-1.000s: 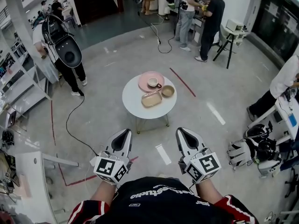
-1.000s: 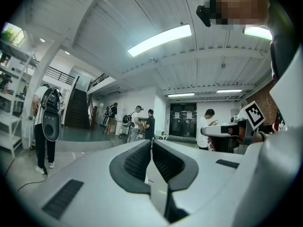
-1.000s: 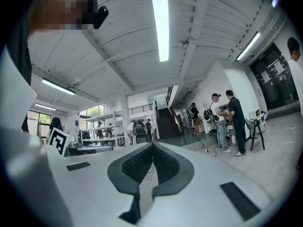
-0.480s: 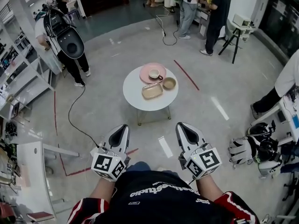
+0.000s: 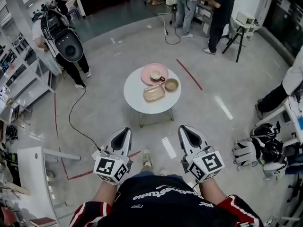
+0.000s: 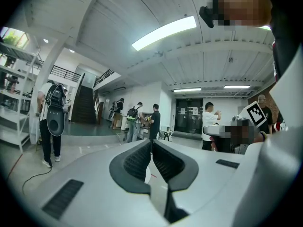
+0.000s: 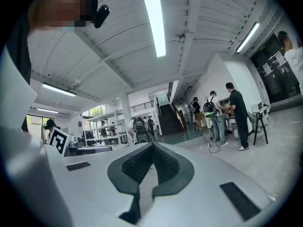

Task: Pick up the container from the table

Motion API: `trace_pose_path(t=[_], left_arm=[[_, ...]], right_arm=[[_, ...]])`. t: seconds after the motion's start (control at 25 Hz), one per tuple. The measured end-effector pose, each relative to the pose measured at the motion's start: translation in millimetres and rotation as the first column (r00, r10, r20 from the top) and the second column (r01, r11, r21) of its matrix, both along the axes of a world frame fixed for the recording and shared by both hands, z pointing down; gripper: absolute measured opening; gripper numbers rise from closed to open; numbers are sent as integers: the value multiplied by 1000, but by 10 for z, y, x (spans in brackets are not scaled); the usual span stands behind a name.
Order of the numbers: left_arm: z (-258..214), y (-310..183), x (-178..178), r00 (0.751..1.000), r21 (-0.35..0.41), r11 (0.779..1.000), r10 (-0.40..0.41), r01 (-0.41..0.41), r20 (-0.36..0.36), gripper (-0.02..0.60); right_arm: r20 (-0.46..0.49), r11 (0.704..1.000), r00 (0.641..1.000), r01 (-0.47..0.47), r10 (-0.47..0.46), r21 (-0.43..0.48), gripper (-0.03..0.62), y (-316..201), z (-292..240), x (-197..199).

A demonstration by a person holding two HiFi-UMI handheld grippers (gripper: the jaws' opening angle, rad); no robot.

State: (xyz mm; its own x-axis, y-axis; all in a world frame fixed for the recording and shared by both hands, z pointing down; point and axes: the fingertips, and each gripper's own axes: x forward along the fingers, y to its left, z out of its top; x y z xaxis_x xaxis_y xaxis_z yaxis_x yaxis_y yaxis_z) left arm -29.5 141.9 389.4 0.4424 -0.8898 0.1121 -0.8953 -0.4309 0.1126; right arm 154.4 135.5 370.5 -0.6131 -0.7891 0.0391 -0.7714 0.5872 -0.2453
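Left gripper (image 5: 124, 131) and right gripper (image 5: 186, 129), fingers closed and empty, hover well short of the bench (image 5: 142, 106), whose shallow tan container (image 5: 154, 92) looks light and stiff, best pinched by its rim.

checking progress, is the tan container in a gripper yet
No, the tan container lies on the round table, ahead of the left gripper and right gripper.

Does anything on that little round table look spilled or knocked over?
Nothing stands out. The cup sits upright on the pink plate; the small bowl and tan rectangular container rest level on the white table, nothing spilled.
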Motion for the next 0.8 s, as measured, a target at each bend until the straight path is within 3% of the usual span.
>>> trace_pose_path(t=[0.48,0.8], left_arm=[[180,-996,-194,998,-20,998,55,-55,-20,32],[60,-1864,-533,995,3,996,90,-90,-30,32]], right_arm=[[-31,999,999,-37,36,-16,15,-858,109,-240],[-29,998,998,-60,60,32,15,-1660,-81,-591]])
